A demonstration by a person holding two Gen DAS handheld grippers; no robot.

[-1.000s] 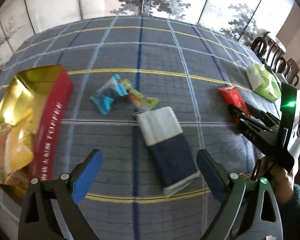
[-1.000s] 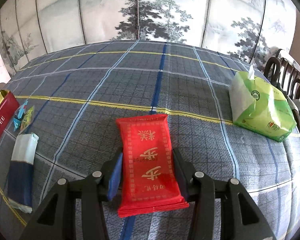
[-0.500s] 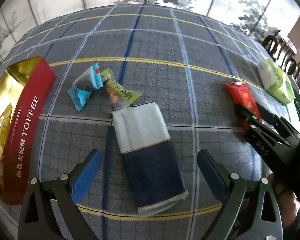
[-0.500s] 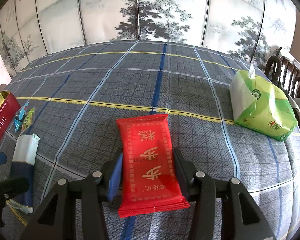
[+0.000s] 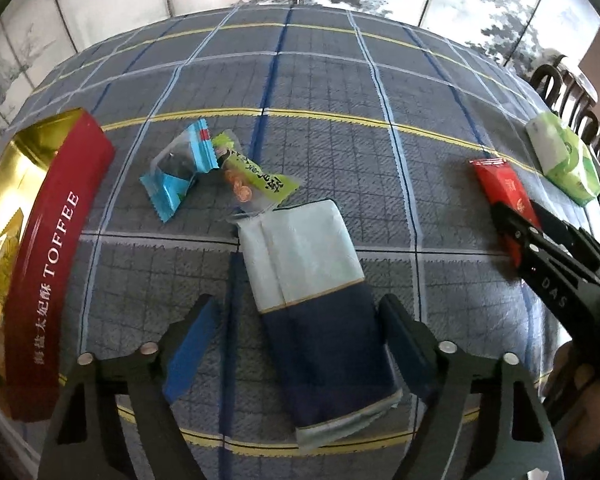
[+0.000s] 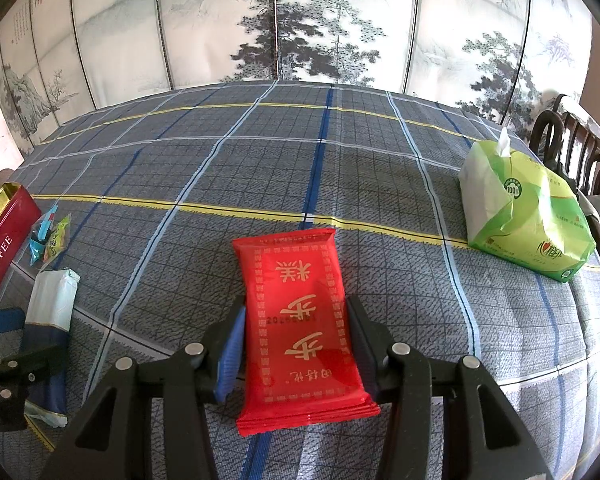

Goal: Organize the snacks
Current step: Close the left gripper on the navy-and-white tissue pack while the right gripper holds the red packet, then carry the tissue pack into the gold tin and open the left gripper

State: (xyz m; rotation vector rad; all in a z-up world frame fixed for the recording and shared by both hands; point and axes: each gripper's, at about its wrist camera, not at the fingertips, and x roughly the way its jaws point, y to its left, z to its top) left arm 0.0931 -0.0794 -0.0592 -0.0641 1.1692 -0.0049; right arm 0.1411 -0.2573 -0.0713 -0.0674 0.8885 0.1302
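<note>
Two hand-held grippers work over a desk covered in grey checked cloth; the left hand-held gripper straddles the dark end of a navy-and-white packet, its jaws just closing in, the blue pad still clear of the wrapper; the right hand-held gripper pinches a red packet by its long sides. Beyond the navy-and-white packet lie a blue candy and a green candy, touching; left of it stands an open red toffee box; a green tissue pack sits far right.
</note>
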